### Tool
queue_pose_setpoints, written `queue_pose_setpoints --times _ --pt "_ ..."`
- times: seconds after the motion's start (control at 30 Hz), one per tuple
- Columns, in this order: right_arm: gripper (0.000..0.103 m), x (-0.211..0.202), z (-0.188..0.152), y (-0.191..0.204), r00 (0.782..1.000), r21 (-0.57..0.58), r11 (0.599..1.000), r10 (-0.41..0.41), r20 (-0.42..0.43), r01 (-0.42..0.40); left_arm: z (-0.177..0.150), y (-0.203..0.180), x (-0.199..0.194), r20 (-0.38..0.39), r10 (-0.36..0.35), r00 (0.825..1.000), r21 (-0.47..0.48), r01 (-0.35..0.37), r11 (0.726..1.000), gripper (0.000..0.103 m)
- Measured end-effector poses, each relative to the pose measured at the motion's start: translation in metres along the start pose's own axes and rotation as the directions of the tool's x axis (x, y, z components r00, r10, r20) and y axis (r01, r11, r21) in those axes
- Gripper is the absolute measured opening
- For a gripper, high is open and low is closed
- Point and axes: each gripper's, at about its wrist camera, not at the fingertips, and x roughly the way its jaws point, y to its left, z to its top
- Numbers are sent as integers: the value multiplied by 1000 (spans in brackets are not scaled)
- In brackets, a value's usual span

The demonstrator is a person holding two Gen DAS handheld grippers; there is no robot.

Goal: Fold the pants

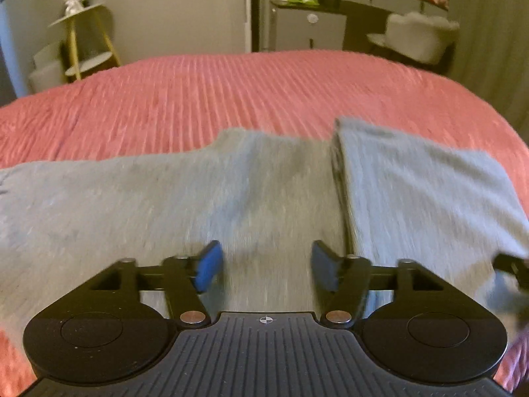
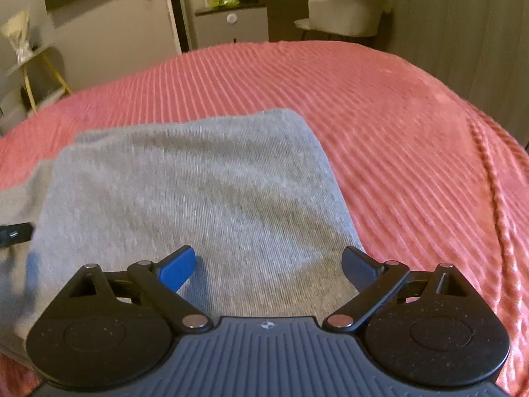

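Left view shows pants (image 1: pixel 165 205) unfolded part (right view: folded).

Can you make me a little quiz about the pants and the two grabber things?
1. True or false: the left gripper is squeezing the grey pants.
2. What colour is the bedspread under the pants? A) green B) pink C) white
3. Fill in: the folded-over part of the pants lies in front of the ____ gripper.

Key: 1. False, its jaws stand apart with nothing between them. 2. B. 3. right.
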Motion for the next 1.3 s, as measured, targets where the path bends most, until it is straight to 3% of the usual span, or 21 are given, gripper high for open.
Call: queue_pose_setpoints --times 0.03,0.07,0.13,0.2,0.27,0.33,0.4,0.47,0.6,0.67,0.8,1.03,1.23,1.3 --pt "96 3 0 4 1000 -23 1000 -17 -13 17 -5 -3 -1 -19 -1 1000 20 2 1000 87" --pt "96 4 0 8 999 -41 999 -30 -21 30 -8 -5 0 -42 10 999 46 -8 999 87" --pt "96 5 0 12 999 -56 998 -38 -31 36 -17 -11 6 -77 104 992 106 -96 990 76" --pt "96 5 0 9 999 -37 999 -26 -44 24 -21 -7 1 -71 167 983 112 -159 981 76" --pt "96 5 0 8 998 -23 1000 -19 -56 17 -19 13 -16 -64 147 987 16 -146 989 74" --pt "96 5 0 9 998 -28 999 -27 -61 25 -16 44 -35 -48 94 994 -141 -99 985 83" --pt "96 5 -1 13 997 -44 998 -41 -65 38 -16 84 -53 -12 58 998 -324 -59 944 87" --pt "96 6 -1 14 997 -44 998 -46 -65 43 -20 125 -69 29 68 997 -464 -47 885 92" --pt "96 7 -1 11 997 -30 999 -34 -68 32 -43 205 -85 11 175 985 -618 -130 775 95" --pt "96 8 0 11 997 -29 999 -35 -69 33 -55 235 -87 -9 188 982 -680 -144 719 95" --pt "97 9 0 13 997 -37 998 -48 -67 46 -73 275 -73 -28 117 993 -743 -99 662 92" --pt "97 10 1 13 997 -32 998 -51 -64 49 -87 290 -51 40 -7 999 -797 36 602 92" --pt "97 13 0 13 997 -17 998 -56 -51 55 -109 316 -31 174 -111 979 -870 205 447 93" --pt "97 14 1 14 997 -13 998 -61 -45 60 -112 319 -30 229 -135 964 -871 265 413 92"
